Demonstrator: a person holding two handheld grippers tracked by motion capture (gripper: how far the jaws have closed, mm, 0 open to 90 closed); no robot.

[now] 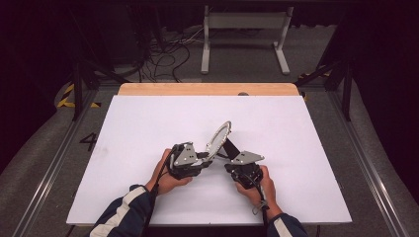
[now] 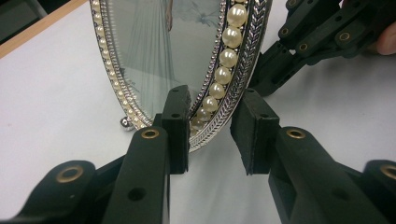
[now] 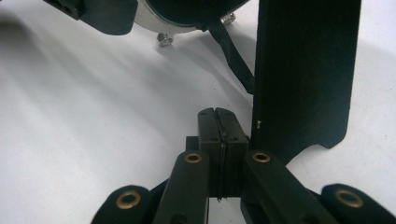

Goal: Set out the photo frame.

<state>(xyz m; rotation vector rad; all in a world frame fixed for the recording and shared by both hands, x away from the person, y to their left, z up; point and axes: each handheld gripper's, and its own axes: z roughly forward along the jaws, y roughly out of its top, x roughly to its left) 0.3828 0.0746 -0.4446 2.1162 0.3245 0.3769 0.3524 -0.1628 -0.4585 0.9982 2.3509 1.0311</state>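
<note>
An oval picture frame (image 1: 219, 137) with a silver rim and a row of pearls (image 2: 229, 58) stands tilted on the white table (image 1: 148, 123), propped on its black back stand (image 3: 303, 70). My left gripper (image 2: 210, 126) straddles the frame's lower rim. Its left pad (image 2: 176, 126) lies against the glass side, while a gap shows between the rim and the right pad, so it is open. My right gripper (image 3: 217, 116) is shut with nothing between its pads, close beside the stand's edge behind the frame. It also appears beyond the frame (image 2: 308, 37).
A wooden strip (image 1: 207, 89) runs along the table's far edge. Beyond it on the floor are cables (image 1: 168, 54) and a white stand's legs (image 1: 244, 39). Metal rails (image 1: 365, 163) flank the table. The frame's small ball feet (image 3: 162, 39) rest on the tabletop.
</note>
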